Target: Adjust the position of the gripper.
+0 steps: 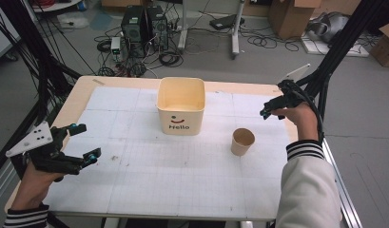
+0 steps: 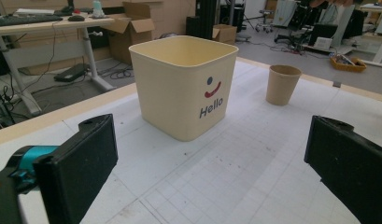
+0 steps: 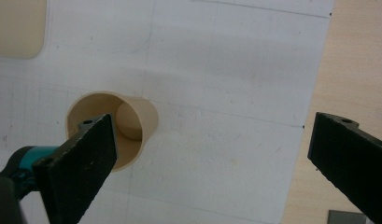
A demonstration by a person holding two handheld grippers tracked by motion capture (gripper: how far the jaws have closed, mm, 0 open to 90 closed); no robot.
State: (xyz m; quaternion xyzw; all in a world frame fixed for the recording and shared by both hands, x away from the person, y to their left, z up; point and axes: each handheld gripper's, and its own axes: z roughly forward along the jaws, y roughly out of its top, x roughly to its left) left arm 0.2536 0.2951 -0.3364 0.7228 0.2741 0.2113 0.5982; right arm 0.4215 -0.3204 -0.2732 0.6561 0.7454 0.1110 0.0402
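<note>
High view first: a paper cup (image 1: pixel 242 141) stands upright on the white gridded mat (image 1: pixel 182 180), just off the front right corner of a cream tub (image 1: pixel 181 105) that bears a smile and the word "Hello". The tub serves as the landmark. The cup is near it but not touching, and looks empty; the tub also appears empty from what its inside shows.

The right gripper (image 1: pixel 272 109) hovers to the right of the tub, above and a little beyond the cup, with its jaws spread wide and nothing between them. In the right gripper view the camera looks almost straight down into the cup (image 3: pixel 115 133), which sits under the left jaw rather than centred in the gap. The left gripper (image 1: pixel 86 141) waits well to the left of the tub, toward the front of the table, jaws likewise apart and empty; the left gripper view looks across the mat at the tub (image 2: pixel 185 86) with the cup (image 2: pixel 282 84) behind it to the right.

The cup is likely very light and thin-walled, so it should crush or go oval under a hard squeeze and could tip at a sideways nudge. A gentle pinch across the wall a little below the stiffer rolled rim, or one jaw inside and one outside the rim, seems the safest hold.
</note>
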